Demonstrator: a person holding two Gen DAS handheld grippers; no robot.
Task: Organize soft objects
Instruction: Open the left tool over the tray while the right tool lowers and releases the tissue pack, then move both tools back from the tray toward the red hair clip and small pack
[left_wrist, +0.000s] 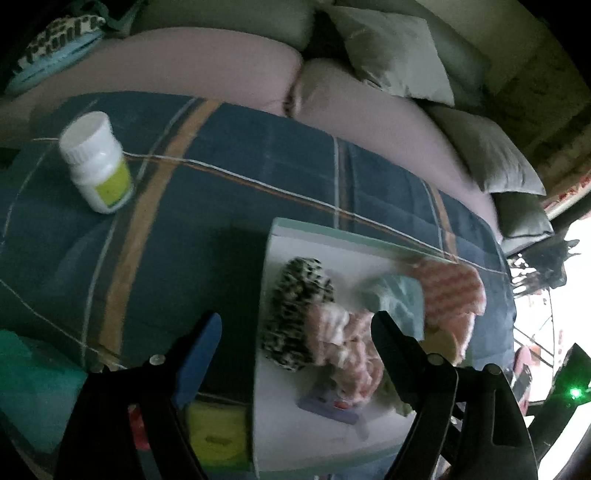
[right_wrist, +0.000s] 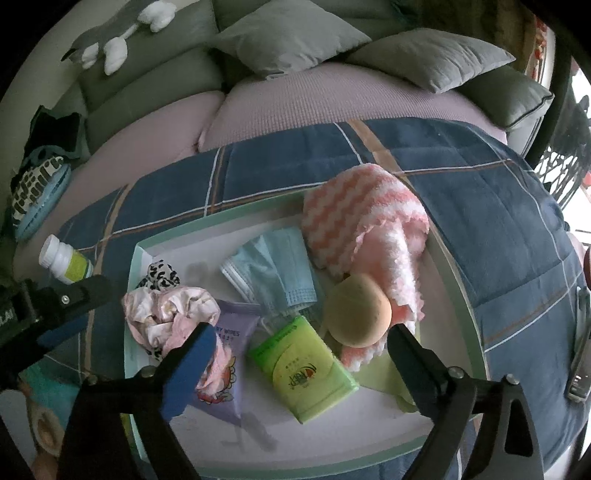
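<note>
A white tray (right_wrist: 221, 216) with a pale green rim lies on a blue plaid blanket (right_wrist: 498, 206). It holds a pink zigzag towel (right_wrist: 354, 199), blue face masks (right_wrist: 273, 266), a beige ball (right_wrist: 356, 310), a green tissue pack (right_wrist: 306, 365), a purple wipes pack (right_wrist: 236, 328), a pink scrunchie (right_wrist: 166, 310) and a leopard scrunchie (right_wrist: 160, 275). My right gripper (right_wrist: 301, 328) hangs open above the tissue pack, touching nothing. My left gripper (left_wrist: 297, 321) is open over the tray's left edge (left_wrist: 266, 280), above the leopard scrunchie (left_wrist: 295, 295) and pink scrunchie (left_wrist: 347, 339).
A white pill bottle (left_wrist: 98, 162) stands on the blanket left of the tray. Behind are pinkish sofa cushions (right_wrist: 295, 99), grey pillows (right_wrist: 432, 55) and a plush toy (right_wrist: 110, 40). A metal clipper (right_wrist: 580, 369) lies on the blanket at the right. A yellow-green item (left_wrist: 218, 435) sits by the tray's near-left corner.
</note>
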